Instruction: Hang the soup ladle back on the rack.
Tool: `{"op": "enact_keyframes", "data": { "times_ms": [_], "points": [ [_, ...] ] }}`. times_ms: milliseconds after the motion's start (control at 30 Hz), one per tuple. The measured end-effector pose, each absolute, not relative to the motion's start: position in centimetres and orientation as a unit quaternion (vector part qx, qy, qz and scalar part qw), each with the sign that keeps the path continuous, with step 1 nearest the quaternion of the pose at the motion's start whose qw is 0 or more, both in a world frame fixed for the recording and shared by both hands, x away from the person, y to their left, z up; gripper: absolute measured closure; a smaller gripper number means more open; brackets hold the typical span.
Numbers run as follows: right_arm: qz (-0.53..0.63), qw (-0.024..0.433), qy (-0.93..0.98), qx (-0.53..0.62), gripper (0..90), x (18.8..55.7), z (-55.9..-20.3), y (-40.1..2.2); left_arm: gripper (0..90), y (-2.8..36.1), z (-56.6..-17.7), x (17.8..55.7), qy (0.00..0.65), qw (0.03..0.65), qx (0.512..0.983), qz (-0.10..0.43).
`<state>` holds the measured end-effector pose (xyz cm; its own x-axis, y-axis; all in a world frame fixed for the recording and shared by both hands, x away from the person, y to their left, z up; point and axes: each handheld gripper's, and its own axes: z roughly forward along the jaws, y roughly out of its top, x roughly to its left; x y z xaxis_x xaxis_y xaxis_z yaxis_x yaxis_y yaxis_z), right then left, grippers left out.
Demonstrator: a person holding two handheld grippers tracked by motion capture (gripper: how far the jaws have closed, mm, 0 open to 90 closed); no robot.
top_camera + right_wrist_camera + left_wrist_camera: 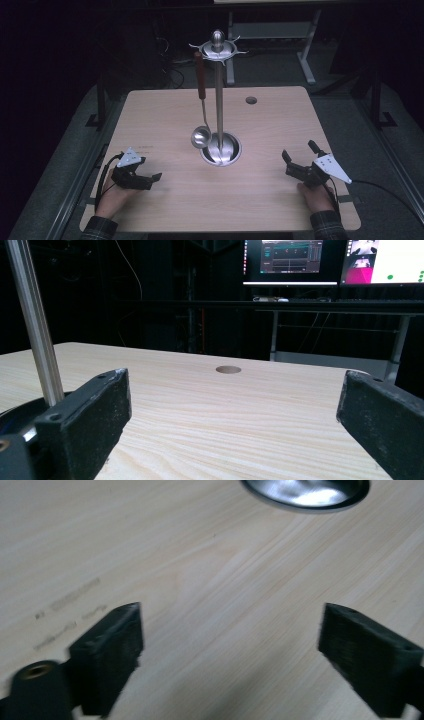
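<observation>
Both the left gripper (150, 180) and right gripper (298, 157) rest on the table (165, 110), jaws apart and empty. The ladle (201, 135) hangs loosely from the stand (220, 100); a careless nudge could probably swing it off its hook or tip the stand.

- A stand (220, 100) rises upright from its base (231, 150) at the middle of the table (165, 115).
- A ladle (201, 100) hangs from the stand's top, just left of the pole, bowl low beside the base.
- A hole (251, 100) sits in the table behind and right of the stand.
- The left gripper (150, 181) rests near the table's front left, the right gripper (299, 156) near its front right, both well apart from the stand.
- Monitors (330, 260) stand on a desk beyond the table's far edge.
</observation>
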<state>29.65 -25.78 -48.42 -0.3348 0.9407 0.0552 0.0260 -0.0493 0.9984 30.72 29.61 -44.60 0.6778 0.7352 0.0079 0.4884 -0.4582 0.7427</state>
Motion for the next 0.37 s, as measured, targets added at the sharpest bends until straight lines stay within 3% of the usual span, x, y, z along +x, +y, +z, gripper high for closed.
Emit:
{"op": "enact_keyframes", "data": {
  "times_ms": [67,367],
  "points": [
    [0.587,0.39,0.569,0.425,0.2,29.65,-48.42,-25.78,1.6,29.53,-45.2,30.9,0.377,0.361,0.837,0.162],
    [0.586,0.39,0.569,0.425,0.2,29.65,-48.42,-25.78,1.5,29.54,-45.76,31.07,0.378,0.346,0.84,0.18]
  ]
}}
